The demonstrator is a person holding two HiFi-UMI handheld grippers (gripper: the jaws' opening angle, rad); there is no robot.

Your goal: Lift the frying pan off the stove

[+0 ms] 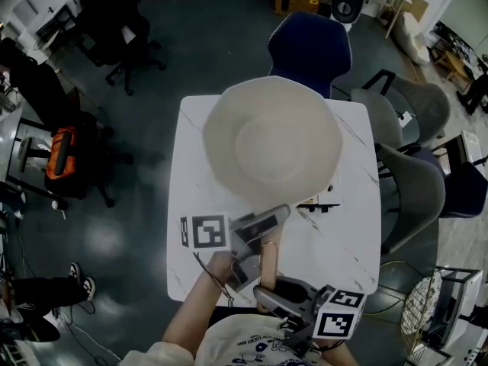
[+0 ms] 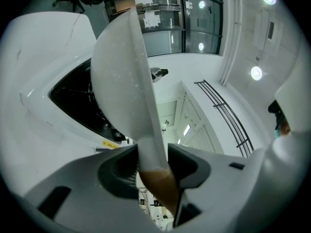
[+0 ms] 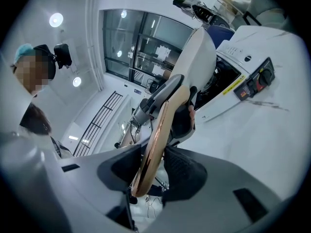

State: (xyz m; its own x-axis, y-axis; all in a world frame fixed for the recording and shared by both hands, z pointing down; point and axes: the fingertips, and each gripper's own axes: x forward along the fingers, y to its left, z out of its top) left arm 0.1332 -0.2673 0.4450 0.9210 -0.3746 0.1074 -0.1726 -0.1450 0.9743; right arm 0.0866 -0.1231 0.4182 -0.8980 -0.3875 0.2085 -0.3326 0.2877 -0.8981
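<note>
Head view: frying pan (image 1: pixel 271 143) clear above stove (image 3: pixel 240 64); left hand-held gripper (image 1: pixel 273 219) and right hand-held gripper (image 1: pixel 267 288) both clamp handle (image 1: pixel 268 259), presumably to share weight.

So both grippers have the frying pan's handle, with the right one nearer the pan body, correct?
Not quite. In the head view it is the left gripper that sits nearer the body of the frying pan. The right gripper is at the free end of the handle. The rest holds: both have the handle between their fingers.
</note>
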